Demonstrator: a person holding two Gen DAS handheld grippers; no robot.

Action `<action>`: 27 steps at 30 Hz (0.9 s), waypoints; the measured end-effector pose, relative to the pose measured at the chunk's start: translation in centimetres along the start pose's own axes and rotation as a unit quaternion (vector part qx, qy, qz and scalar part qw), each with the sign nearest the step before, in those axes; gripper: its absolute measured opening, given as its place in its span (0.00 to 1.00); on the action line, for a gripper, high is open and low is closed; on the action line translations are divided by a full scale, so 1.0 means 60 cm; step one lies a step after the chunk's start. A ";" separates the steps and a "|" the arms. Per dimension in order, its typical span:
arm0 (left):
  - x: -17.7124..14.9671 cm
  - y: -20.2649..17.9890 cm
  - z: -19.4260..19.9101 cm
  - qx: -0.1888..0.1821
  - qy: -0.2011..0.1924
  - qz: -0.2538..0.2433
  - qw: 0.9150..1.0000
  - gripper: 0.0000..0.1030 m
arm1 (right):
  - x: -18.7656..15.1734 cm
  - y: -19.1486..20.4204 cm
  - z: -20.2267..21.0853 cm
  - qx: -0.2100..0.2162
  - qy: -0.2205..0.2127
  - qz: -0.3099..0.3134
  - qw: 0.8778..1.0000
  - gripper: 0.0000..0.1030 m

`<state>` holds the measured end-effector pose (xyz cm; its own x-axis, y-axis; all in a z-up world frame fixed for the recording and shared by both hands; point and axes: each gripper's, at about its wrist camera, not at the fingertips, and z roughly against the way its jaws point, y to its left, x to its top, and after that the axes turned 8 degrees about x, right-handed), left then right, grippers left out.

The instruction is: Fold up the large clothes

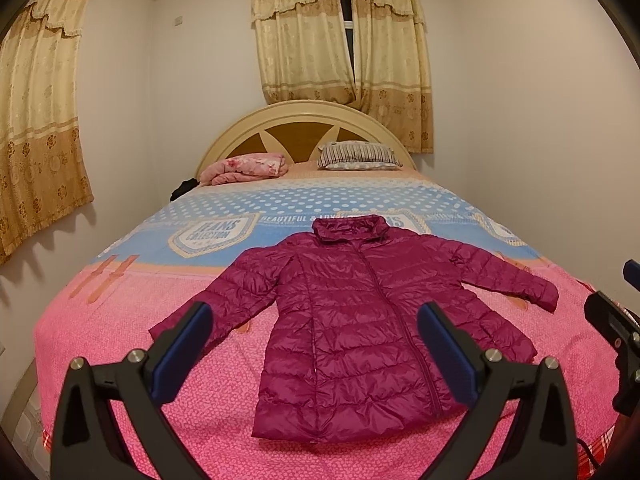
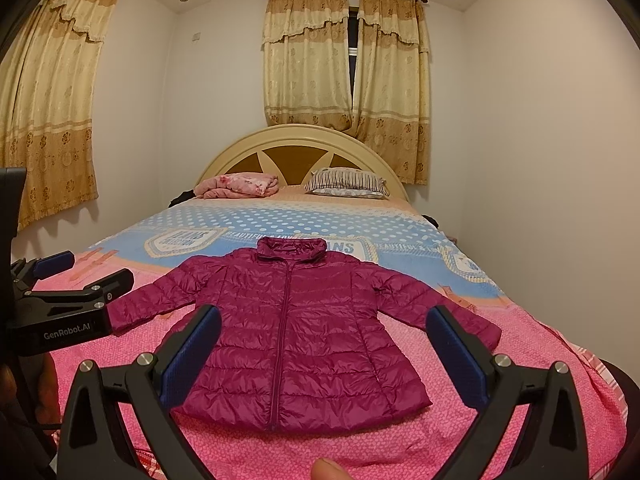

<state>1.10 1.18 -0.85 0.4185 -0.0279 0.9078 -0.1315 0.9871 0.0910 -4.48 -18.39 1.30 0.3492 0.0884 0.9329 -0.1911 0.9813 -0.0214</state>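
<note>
A magenta quilted puffer jacket [image 1: 352,312] lies flat and zipped on the bed, collar toward the headboard, both sleeves spread out; it also shows in the right wrist view [image 2: 296,328]. My left gripper [image 1: 316,312] is open and empty, held above the jacket's hem at the foot of the bed; it shows from the side in the right wrist view [image 2: 86,266]. My right gripper [image 2: 324,316] is open and empty, also above the hem. Its body shows at the right edge of the left wrist view [image 1: 616,328], its jaw gap not visible there.
The bed [image 1: 100,320] has a pink and blue cover. A folded pink blanket [image 1: 244,168] and a striped pillow [image 1: 358,156] lie by the headboard [image 1: 304,120]. Walls stand close on both sides. A fingertip [image 2: 328,470] shows at the bottom edge.
</note>
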 end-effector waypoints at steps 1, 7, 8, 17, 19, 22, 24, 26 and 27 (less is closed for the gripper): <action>-0.001 -0.001 0.000 0.000 -0.001 0.000 1.000 1.00 | 0.000 -0.001 0.001 0.001 0.000 0.000 1.000 0.99; -0.002 -0.001 0.000 0.000 -0.001 0.000 1.000 1.00 | 0.001 -0.001 0.000 0.000 0.001 0.000 1.000 0.99; -0.003 -0.001 -0.001 0.001 -0.001 0.000 1.000 1.00 | 0.001 -0.001 0.001 0.000 0.000 0.000 1.000 0.99; 0.000 -0.002 0.000 0.002 -0.002 -0.001 1.000 1.00 | -0.006 0.004 -0.004 0.003 0.005 0.002 1.000 0.99; 0.000 -0.002 0.000 0.003 -0.003 -0.001 1.000 1.00 | -0.007 0.005 -0.005 0.003 0.006 0.003 1.000 0.99; 0.000 -0.002 -0.002 0.004 -0.003 0.001 1.000 1.00 | -0.007 0.006 -0.005 0.003 0.006 0.003 1.000 0.99; 0.001 -0.001 -0.002 0.005 -0.003 0.001 1.000 1.00 | -0.007 0.006 -0.004 0.004 0.006 0.003 1.000 0.99; 0.001 0.000 -0.002 0.005 -0.003 0.001 1.000 1.00 | -0.006 0.005 -0.004 0.003 0.006 0.002 1.000 0.99; 0.002 0.000 -0.002 0.005 -0.003 0.002 1.000 1.00 | -0.006 0.006 -0.004 0.004 0.006 0.002 1.000 0.99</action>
<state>1.27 1.18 -0.82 0.4120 -0.0260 0.9108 -0.1422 0.9855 0.0925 -4.44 -18.04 0.86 0.3592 0.0941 0.9285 -0.1989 0.9798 -0.0223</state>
